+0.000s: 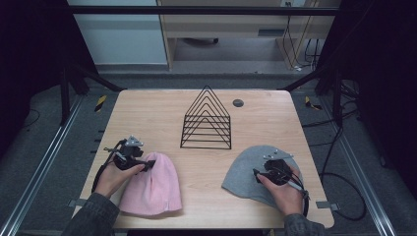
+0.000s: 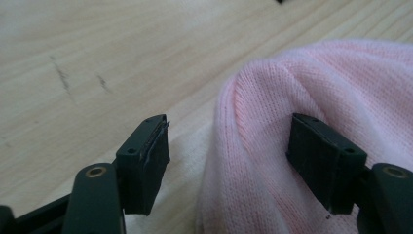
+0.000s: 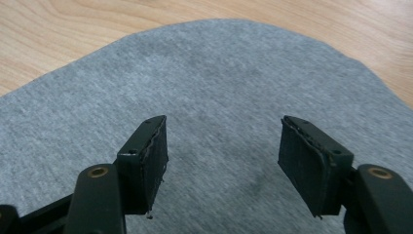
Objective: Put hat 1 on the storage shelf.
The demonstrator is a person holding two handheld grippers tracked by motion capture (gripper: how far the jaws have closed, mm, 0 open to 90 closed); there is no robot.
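Note:
A pink knit hat (image 1: 152,189) lies at the table's near left. My left gripper (image 1: 150,163) sits low at the hat's top left edge. In the left gripper view the pink hat (image 2: 316,83) bulges up between the jaws of the left gripper (image 2: 226,151); one pad is next to the knit, the other stands clear of it over bare wood. A grey hat (image 1: 246,172) lies flat at the near right. My right gripper (image 1: 256,174) hovers over it, and the right gripper view shows the right gripper (image 3: 221,156) with its jaws apart above the flat grey hat (image 3: 219,73).
A black wire rack (image 1: 206,120) of nested triangles stands at the middle of the wooden table (image 1: 147,113). A small dark round disc (image 1: 238,103) lies behind it to the right. Metal rails and cables run along both sides of the table.

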